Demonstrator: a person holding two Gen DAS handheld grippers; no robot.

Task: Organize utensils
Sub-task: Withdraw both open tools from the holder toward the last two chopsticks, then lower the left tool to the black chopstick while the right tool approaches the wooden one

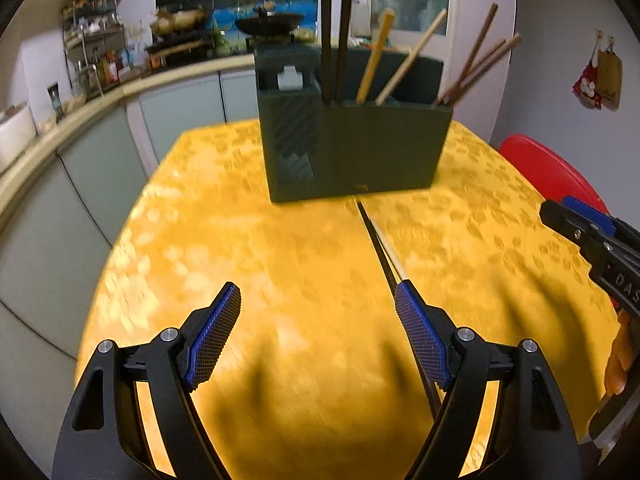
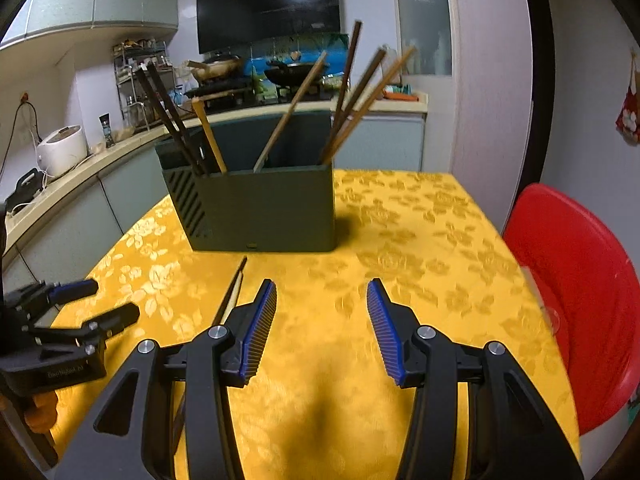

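Note:
A dark green utensil holder (image 1: 356, 148) (image 2: 260, 208) stands on the yellow tablecloth (image 1: 280, 240) (image 2: 420, 240). Several chopsticks stand in its slots: black (image 1: 334, 32), light wood (image 1: 376, 56) and dark brown (image 1: 472, 68). A pair of chopsticks (image 1: 382, 248) (image 2: 234, 292) lies flat on the cloth in front of the holder. My left gripper (image 1: 318, 294) is open and empty, its right finger beside the lying pair. My right gripper (image 2: 322, 292) is open and empty, the pair just left of it. Each gripper shows in the other's view, the left (image 2: 100, 300) and the right (image 1: 580, 224).
A red plastic stool (image 2: 580, 312) (image 1: 552, 172) stands at the table's right side. A curved kitchen counter (image 2: 80, 168) with a rice cooker (image 2: 62, 150), racks and woks runs behind and left of the table.

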